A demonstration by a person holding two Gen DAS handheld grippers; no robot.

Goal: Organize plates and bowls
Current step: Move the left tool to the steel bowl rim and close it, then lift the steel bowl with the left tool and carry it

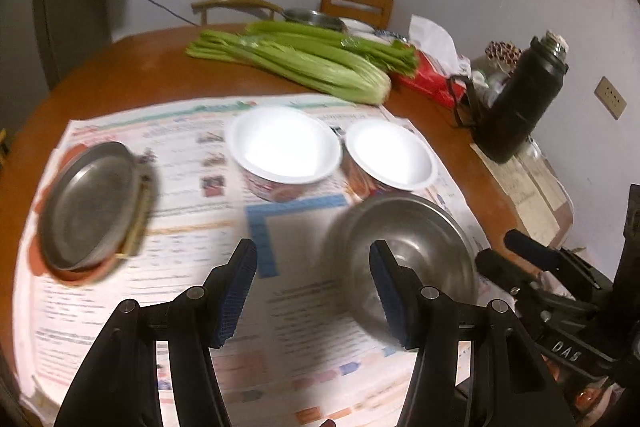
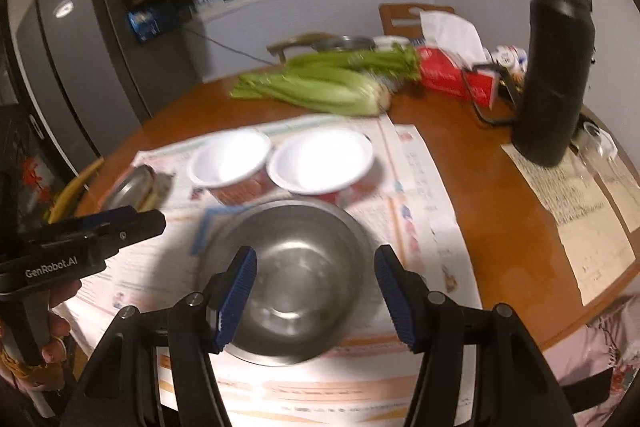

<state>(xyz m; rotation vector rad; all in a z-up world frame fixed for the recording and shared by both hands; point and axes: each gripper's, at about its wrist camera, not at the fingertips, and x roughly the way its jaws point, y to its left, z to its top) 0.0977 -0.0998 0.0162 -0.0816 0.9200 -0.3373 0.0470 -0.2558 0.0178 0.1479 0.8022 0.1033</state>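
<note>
Two tongs tip down over newspaper (image 1: 192,211), both spread, nothing pinched. Left gripper (image 1: 314,291) hangs over bare paper. Right gripper (image 2: 316,291) hangs over steel bowl (image 2: 288,279). Two white bowls (image 2: 320,159) at 12 o'clock. Metal plate (image 1: 92,203) at 10 o'clock.

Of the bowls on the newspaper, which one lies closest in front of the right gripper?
The round stainless-steel bowl, framed by the open right gripper. Both white-lined paper bowls stand farther back.
</note>
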